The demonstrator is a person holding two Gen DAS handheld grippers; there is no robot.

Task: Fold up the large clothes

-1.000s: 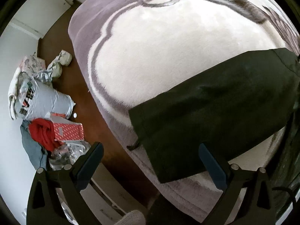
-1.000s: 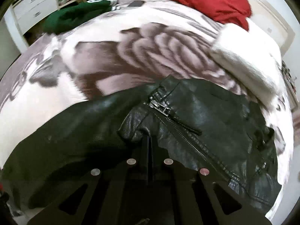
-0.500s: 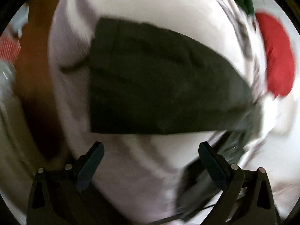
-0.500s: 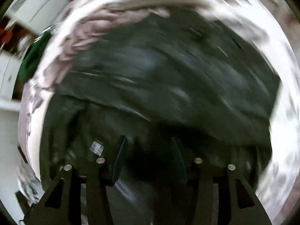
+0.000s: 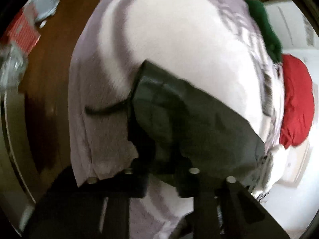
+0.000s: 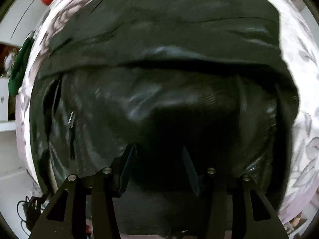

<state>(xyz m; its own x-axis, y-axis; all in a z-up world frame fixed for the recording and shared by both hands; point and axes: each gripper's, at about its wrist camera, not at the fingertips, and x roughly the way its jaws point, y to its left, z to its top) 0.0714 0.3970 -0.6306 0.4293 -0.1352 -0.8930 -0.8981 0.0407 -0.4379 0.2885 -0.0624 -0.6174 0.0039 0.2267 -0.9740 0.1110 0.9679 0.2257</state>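
Note:
A black leather jacket [image 6: 159,59] lies spread on a white and purple blanket [image 5: 179,39] on the bed. In the left wrist view its sleeve [image 5: 189,115] runs toward the bed's left edge. My left gripper [image 5: 161,159] has its fingers close together on the sleeve's near edge, with dark cloth bunched between them. My right gripper [image 6: 157,159] is open just above the jacket's body, with nothing between its fingers [image 6: 127,165]. The jacket fills most of the right wrist view.
A red garment [image 5: 297,103] and a green garment [image 5: 267,27] lie at the far side of the bed. The brown floor [image 5: 49,79] at the left holds a red box [image 5: 22,31] and bags. A white drawer unit [image 6: 4,99] stands beyond the bed.
My left gripper has moved onto the sleeve and closed on its edge. My right gripper has let go of the jacket collar, opened and swung over the jacket's body.

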